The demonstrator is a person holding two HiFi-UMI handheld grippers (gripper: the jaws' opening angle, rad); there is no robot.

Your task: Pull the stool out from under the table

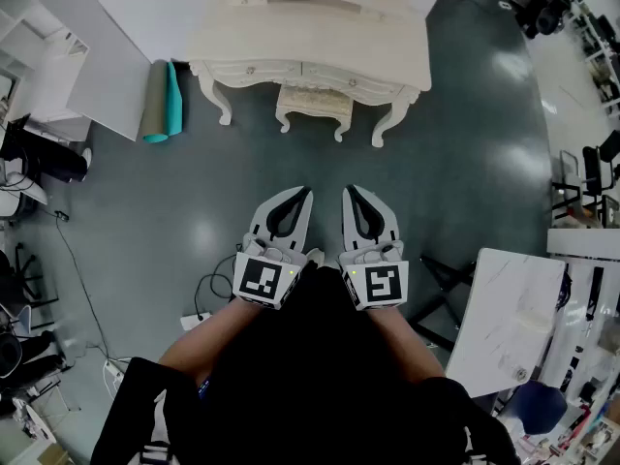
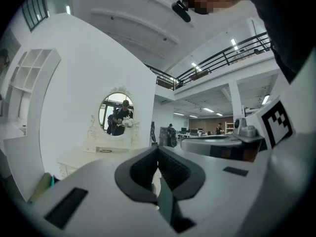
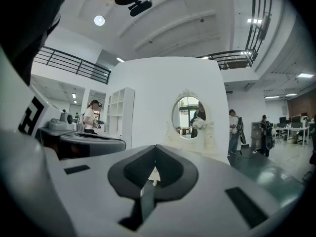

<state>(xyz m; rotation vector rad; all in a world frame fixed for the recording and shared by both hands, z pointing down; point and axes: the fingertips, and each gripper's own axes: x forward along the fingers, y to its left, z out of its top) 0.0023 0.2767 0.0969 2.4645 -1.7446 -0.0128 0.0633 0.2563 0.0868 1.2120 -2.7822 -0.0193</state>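
The left claw [image 1: 306, 193] and the right claw [image 1: 348, 191] are being held side by side and level above the dark floor [image 1: 465, 143], with their tips pointed toward the cream bench [image 1: 387, 51] at the far side. A marker cube [image 1: 263, 279] is being carried on the back of the left claw, and another on the right one. Both claws are being held fully shut. In the left gripper view the two dark pads [image 2: 170, 169] are being pressed together at the tip, with nothing caught between them. The same is being shown in the right gripper view (only a sliver of pale background is being seen through the hollow behind the pads). Nothing is being gripped by either claw.

The stool [image 1: 315, 103] is being seen tucked under the front edge of the bench, between its two curved front legs. Its pale seat is being half covered by the drawer front above it. It is being touched by neither claw, and a wide stretch of bare floor is lying between it and the claw tips.

An oval mirror [image 2: 116, 113] is being shown at the back edge of the bench in both gripper views. A grey and teal pair of rolled mats [image 1: 160, 102] is lying on the floor near the left front leg of the bench. A white shelf unit [image 1: 39, 37] is standing beyond them, and cables [image 1: 82, 289] are trailing across the floor to the left of the person.
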